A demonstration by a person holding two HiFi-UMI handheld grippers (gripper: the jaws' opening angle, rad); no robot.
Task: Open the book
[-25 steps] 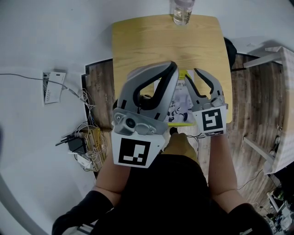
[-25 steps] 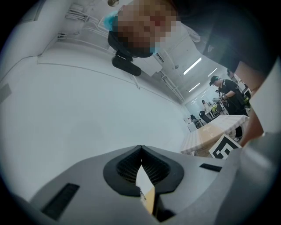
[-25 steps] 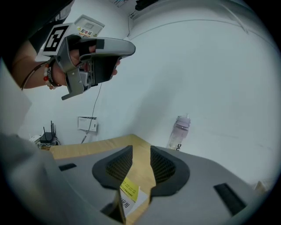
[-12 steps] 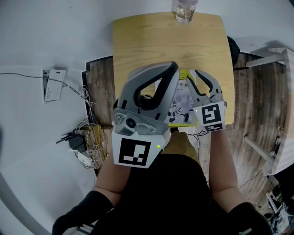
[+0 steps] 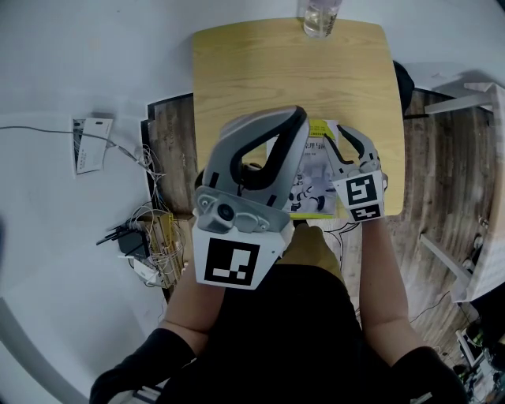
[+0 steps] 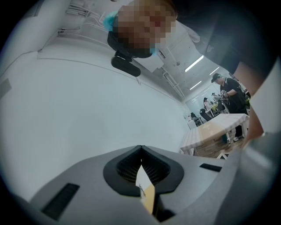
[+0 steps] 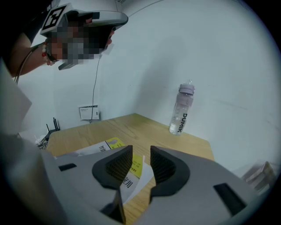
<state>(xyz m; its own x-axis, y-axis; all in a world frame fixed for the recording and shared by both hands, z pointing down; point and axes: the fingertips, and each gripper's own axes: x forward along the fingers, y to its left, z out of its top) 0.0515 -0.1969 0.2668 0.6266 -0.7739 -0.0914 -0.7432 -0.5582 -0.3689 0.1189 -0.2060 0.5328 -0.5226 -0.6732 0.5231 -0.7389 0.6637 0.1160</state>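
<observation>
Pale wood of the table [image 5: 260, 71] carried the closed book [image 5: 314, 177], which lay flat toward the table's near edge, its white cover with a yellow patch facing up; a clear water bottle [image 5: 319, 20] stood well apart at the far edge. Your right gripper [image 5: 332, 132] tilted down over the book's right side with its jaws apart and nothing between the pads. In the right gripper view the book [image 7: 99, 148] showed through the gap and to its left, below and just beyond the fingertips, seemingly not yet touched. Your left gripper [image 5: 293, 118] was held level, high above the table, its jaws pressed together on what looked like a small white-and-yellow slip of paper [image 6: 145, 191]. It was well clear of the book. To do this step well, you probably needed to bring one right jaw tip low to the cover's free right edge and catch only the cover, not a wad of pages. A swing to the left in an arc would suit, not a straight pull that might drag the whole book across the wood. The left gripper could have come down to steady the spine side.
</observation>
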